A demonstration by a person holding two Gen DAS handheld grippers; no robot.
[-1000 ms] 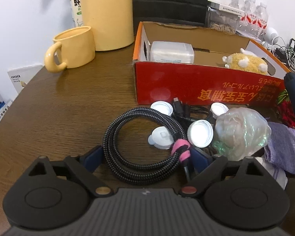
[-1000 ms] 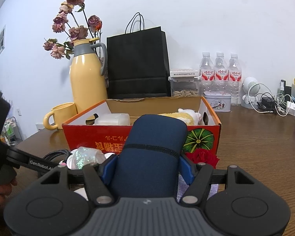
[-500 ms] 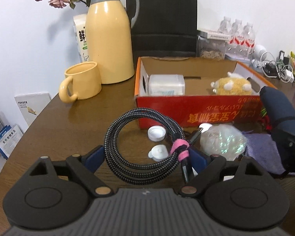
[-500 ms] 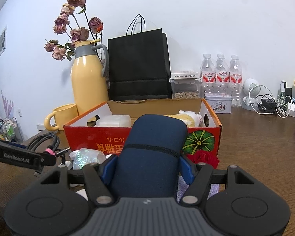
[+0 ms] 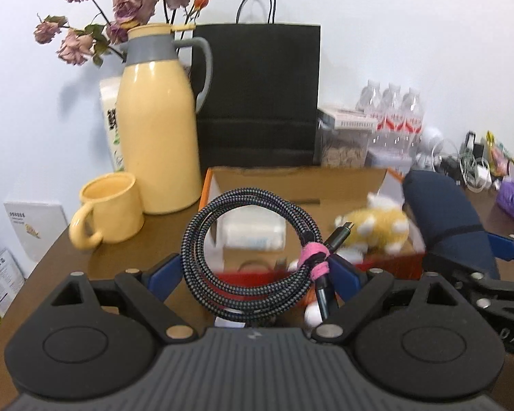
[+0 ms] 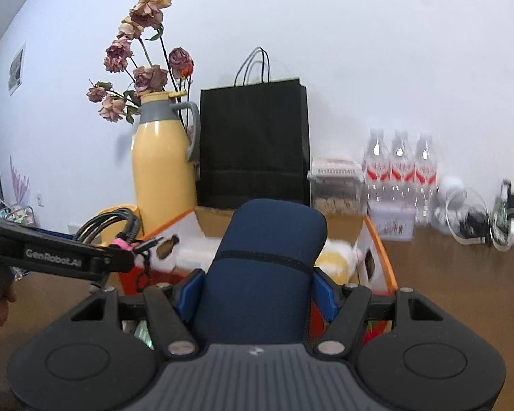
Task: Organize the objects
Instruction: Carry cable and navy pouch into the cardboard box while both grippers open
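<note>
Left gripper (image 5: 253,270) clamps the coiled braided cable (image 5: 250,257) above the cardboard box's (image 5: 291,178) front edge. Right gripper (image 6: 255,291) clamps the navy pouch (image 6: 264,274) beside it. Risk: both loads converge on one box; collision could dislodge the cable.

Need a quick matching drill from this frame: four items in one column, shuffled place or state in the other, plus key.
Items
1. black braided coiled cable
2. navy blue fabric pouch
3. yellow plush toy
4. yellow ceramic mug

Places
A. on the table beside the yellow thermos jug
B. in the right gripper
C. inside the red cardboard box
D. in the left gripper

Pairs: 1-D, 2-B, 3-C, 4-A
</note>
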